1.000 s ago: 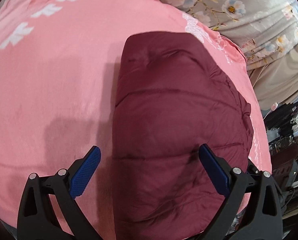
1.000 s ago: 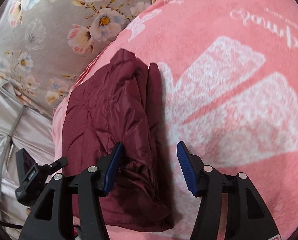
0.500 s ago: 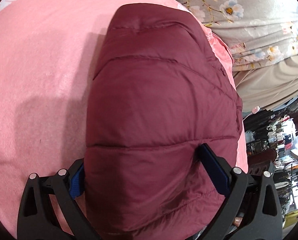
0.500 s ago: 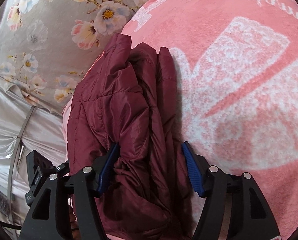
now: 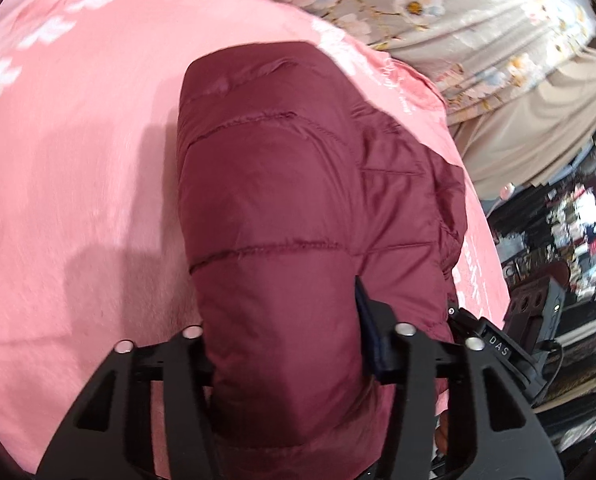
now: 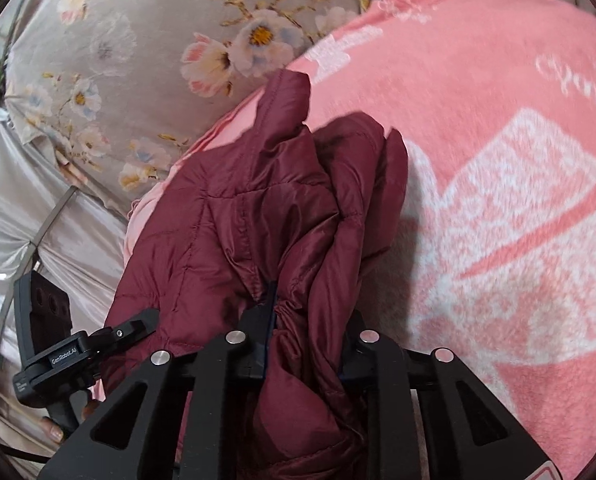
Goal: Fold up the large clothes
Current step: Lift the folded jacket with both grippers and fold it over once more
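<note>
Now both grippers, left gripper (image 5: 282, 344) and right gripper (image 6: 303, 332), having just been closing, are clenching the folded jacket (image 5: 282, 200) at the blanket's (image 5: 78, 160) edge, so further folding or tidying seems left.

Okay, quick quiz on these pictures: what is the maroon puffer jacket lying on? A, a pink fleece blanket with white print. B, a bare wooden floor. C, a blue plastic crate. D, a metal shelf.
A: the maroon puffer jacket rests on the pink blanket, whose white print shows beside it in the right wrist view, while both tongs are clamped on its quilted fabric.
</note>
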Demonstrator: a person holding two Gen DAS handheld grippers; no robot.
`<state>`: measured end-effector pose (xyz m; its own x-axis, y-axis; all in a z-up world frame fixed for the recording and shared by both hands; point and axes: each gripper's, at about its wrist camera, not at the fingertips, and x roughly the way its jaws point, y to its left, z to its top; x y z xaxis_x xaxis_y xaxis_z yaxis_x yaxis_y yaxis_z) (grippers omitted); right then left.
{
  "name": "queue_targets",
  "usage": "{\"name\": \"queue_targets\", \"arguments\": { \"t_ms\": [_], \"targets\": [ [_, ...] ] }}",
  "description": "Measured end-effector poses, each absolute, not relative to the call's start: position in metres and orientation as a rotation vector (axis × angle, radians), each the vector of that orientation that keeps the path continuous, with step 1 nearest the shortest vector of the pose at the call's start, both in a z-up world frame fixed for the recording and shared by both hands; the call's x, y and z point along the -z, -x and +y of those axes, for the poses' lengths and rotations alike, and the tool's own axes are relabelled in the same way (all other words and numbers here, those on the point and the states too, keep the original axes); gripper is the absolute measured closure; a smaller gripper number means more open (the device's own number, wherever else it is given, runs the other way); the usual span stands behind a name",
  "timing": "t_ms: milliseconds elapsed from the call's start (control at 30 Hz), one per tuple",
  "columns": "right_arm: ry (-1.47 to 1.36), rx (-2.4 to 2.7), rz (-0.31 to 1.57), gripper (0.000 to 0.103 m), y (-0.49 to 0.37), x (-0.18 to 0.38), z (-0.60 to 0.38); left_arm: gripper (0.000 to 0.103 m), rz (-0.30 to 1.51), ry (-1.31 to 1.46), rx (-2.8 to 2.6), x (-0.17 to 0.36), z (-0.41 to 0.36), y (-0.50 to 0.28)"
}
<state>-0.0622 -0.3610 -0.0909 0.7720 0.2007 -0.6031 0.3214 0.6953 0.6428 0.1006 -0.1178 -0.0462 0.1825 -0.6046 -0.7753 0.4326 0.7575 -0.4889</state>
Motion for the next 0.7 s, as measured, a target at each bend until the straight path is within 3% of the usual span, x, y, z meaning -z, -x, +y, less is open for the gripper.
{"name": "queue_targets", "arguments": {
  "t_ms": [367,700],
  "targets": [
    [-0.638,0.112,0.494,0.085,0.08,-0.001,-0.353,0.065,1.008,0.118,0.842,-0.019,-0.124,-0.088],
    [-0.368,0.101,0.206,0.085,0.075,-0.115,-0.322,0.064,0.663,0.071,0.92,-0.123,-0.112,-0.074]
  ]
}}
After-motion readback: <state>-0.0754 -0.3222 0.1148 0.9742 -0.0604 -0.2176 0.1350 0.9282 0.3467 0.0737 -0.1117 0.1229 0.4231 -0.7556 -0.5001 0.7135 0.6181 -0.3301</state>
